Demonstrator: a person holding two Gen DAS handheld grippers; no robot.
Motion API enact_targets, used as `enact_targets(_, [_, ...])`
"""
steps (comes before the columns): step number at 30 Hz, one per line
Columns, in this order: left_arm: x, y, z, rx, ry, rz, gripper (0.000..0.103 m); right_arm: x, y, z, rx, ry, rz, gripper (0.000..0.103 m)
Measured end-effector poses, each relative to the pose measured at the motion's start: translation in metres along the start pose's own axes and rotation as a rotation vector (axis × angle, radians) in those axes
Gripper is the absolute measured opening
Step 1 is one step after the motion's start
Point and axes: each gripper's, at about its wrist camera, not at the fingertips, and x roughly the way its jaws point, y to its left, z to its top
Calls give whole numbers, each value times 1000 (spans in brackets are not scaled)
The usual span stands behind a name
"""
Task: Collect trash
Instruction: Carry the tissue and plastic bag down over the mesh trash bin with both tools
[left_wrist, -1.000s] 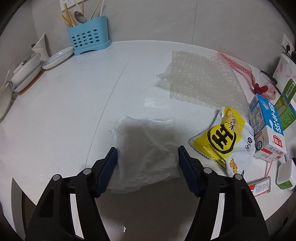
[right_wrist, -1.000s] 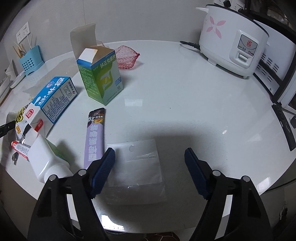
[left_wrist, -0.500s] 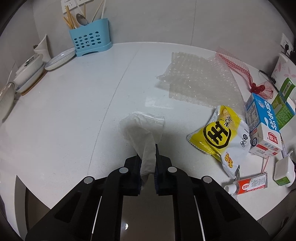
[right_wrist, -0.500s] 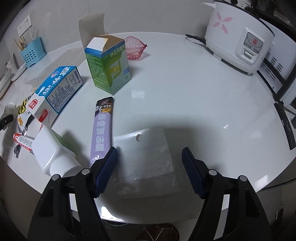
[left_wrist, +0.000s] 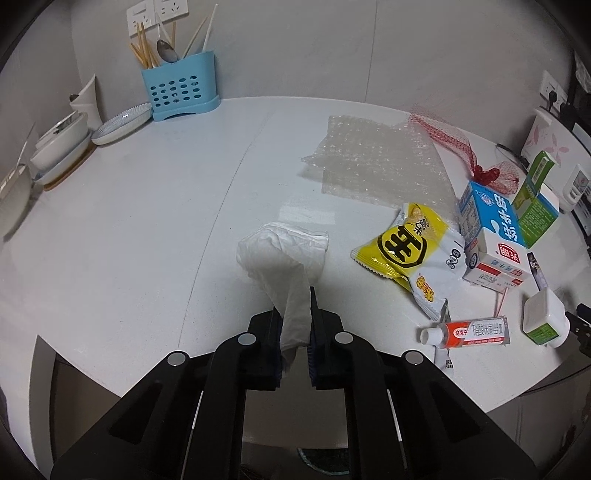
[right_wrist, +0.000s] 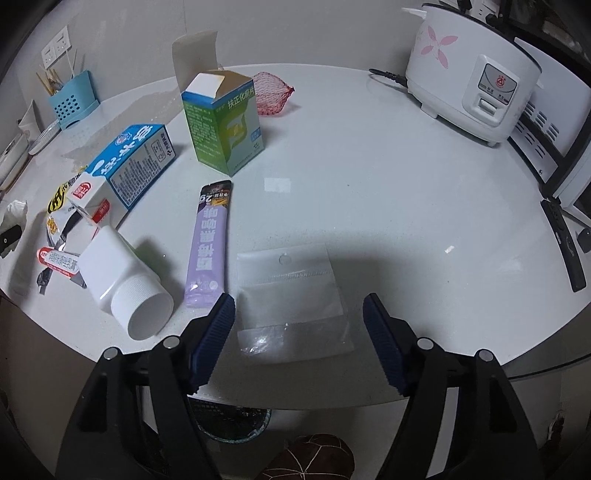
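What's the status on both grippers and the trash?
Left gripper shut on crumpled white tissue. Right gripper open, straddling clear zip plastic bag flat on white table. Purple sachet close beside its left finger.

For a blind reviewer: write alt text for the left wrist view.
The left tool pinches a crumpled white tissue above a white table. To the right lie a yellow snack bag, bubble wrap, a blue-and-white carton and an ointment tube.
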Motion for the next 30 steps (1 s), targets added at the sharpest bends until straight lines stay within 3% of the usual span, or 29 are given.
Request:
enact_targets(4, [-13, -5, -10, 12, -13, -19, 9, 3, -3, -4, 24, 4, 20, 56])
enact_targets(30, [-78, -37, -70, 54, -82, -121, 9, -25, -24, -28, 129, -70, 23, 29])
